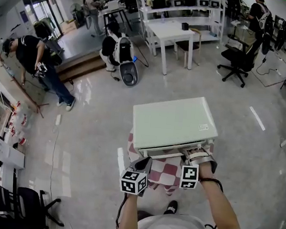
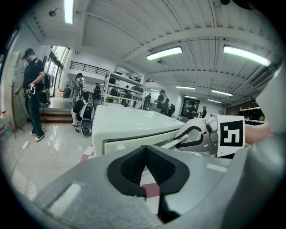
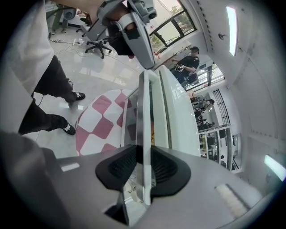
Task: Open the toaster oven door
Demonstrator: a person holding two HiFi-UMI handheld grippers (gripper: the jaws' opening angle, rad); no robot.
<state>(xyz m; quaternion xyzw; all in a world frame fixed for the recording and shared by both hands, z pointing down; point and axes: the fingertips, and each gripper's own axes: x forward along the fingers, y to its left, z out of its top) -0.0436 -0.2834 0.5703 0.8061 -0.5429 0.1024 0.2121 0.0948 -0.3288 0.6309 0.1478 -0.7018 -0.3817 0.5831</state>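
The right gripper (image 3: 143, 172) is clamping the slim white door handle (image 3: 145, 114) fronting the boxy pale-green toaster oven (image 1: 172, 120), which is sitting on a red-and-white checked cloth (image 1: 161, 172). The left gripper (image 2: 145, 169) is hovering just beside the door, jaws together, holding nothing.

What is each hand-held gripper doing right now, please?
Left hand-held gripper: closed, holding nothing.
Right hand-held gripper: closed on the oven door handle.

The left tongs (image 2: 145, 152) were pressed together with nothing between them, held level just left of the right tongs (image 3: 144, 151). These were rolled onto their side and clamped on a thin handle (image 3: 145, 105). Both arms reached forward from the body, the right forearm (image 1: 219, 199) stretched farther than the left forearm (image 1: 129, 213).
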